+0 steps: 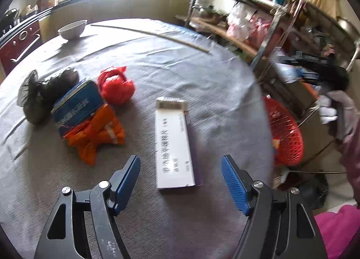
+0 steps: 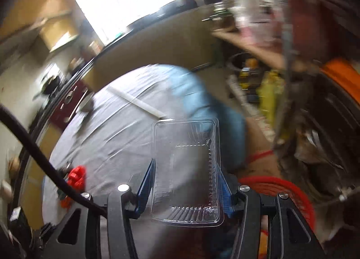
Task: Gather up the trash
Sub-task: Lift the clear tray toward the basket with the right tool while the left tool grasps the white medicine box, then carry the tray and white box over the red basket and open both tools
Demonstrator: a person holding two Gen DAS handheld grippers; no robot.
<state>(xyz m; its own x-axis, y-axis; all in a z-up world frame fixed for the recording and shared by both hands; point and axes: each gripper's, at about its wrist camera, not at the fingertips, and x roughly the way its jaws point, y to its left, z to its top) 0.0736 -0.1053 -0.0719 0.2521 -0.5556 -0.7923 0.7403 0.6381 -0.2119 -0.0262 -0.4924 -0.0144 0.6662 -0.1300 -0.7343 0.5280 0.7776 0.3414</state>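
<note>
On the grey-clothed round table (image 1: 157, 67) lies a long white and purple box (image 1: 174, 144), just ahead of my open left gripper (image 1: 181, 169). Left of it sit an orange wrapper (image 1: 96, 133), a blue box (image 1: 77, 107), a red bag (image 1: 115, 84) and a dark net bag (image 1: 42, 92). A red basket (image 1: 285, 133) stands past the table's right edge. My right gripper (image 2: 185, 180) is shut on a clear plastic tray (image 2: 186, 169), held above the table edge near the red basket (image 2: 281, 189). The right wrist view is blurred.
A white bowl (image 1: 72, 29) and a thin stick (image 1: 153, 34) lie at the table's far side. A cluttered metal shelf rack (image 1: 270, 34) stands to the right. A counter (image 1: 90, 0) runs behind. The right hand and gripper show at far right (image 1: 333, 101).
</note>
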